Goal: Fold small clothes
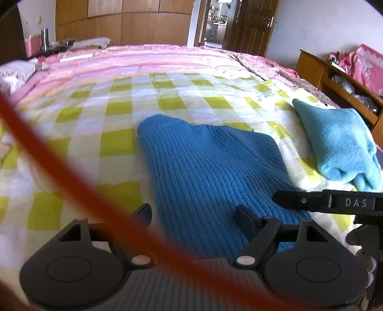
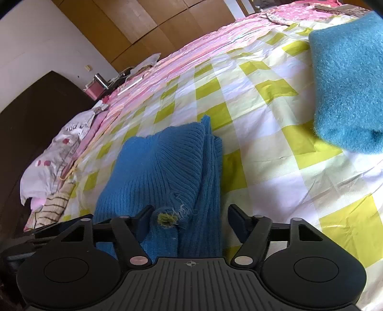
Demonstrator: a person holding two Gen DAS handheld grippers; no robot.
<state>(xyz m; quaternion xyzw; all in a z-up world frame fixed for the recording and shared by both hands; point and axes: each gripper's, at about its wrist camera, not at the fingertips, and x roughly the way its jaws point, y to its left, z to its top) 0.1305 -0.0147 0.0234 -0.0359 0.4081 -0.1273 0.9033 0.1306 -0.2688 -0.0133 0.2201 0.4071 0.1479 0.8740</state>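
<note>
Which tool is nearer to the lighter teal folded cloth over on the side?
Right, as far as the views show. The right tool is open over the ribbed blue knit, on the side facing the teal cloth. The left tool is open over the knit's opposite side.

You have a ribbed, matt blue knit garment (image 1: 210, 167) lying on a smooth, faintly creased checked cloth sheet (image 1: 95, 124), with a frayed hole in the knit (image 2: 167, 219) showing loose threads. Beside it your fuzzy teal garment (image 1: 340, 146) looks soft and napped. Both your left gripper (image 1: 194, 213) and right gripper (image 2: 191, 214) are matt black plastic with small shiny metal pins, and the wardrobe (image 1: 124, 21) behind is smooth wood.
</note>
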